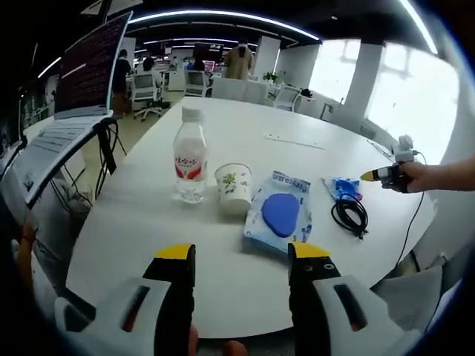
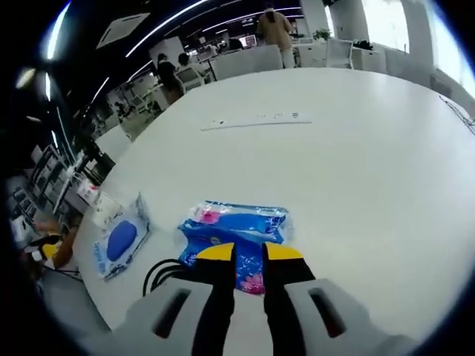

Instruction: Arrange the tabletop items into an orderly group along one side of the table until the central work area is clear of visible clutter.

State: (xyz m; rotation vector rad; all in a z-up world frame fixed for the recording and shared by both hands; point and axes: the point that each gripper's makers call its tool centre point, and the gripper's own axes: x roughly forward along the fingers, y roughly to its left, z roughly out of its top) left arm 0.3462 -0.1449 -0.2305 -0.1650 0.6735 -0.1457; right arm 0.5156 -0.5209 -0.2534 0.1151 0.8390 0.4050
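Note:
On the white round table (image 1: 223, 297) stand a clear water bottle (image 1: 190, 159) with a red label and a white paper cup (image 1: 234, 187). Right of them lie a flat pack with a blue oval (image 1: 280, 213), a small blue packet (image 1: 343, 188) and a coiled black cable (image 1: 350, 215). My left gripper (image 1: 243, 256) hangs open over the near table edge, short of the pack. A hand holds my right gripper (image 1: 386, 175) just right of the blue packet. In the right gripper view, my right gripper (image 2: 249, 254) hovers over the blue packet (image 2: 237, 222), jaws narrowly apart with nothing between them. The cable (image 2: 159, 274) and oval pack (image 2: 119, 241) lie to its left.
An open laptop (image 1: 82, 67) sits on a stand off the table's left side. A long white strip (image 1: 293, 141) lies toward the far side of the table, also seen as the white strip (image 2: 256, 121). Office chairs and people are behind the table.

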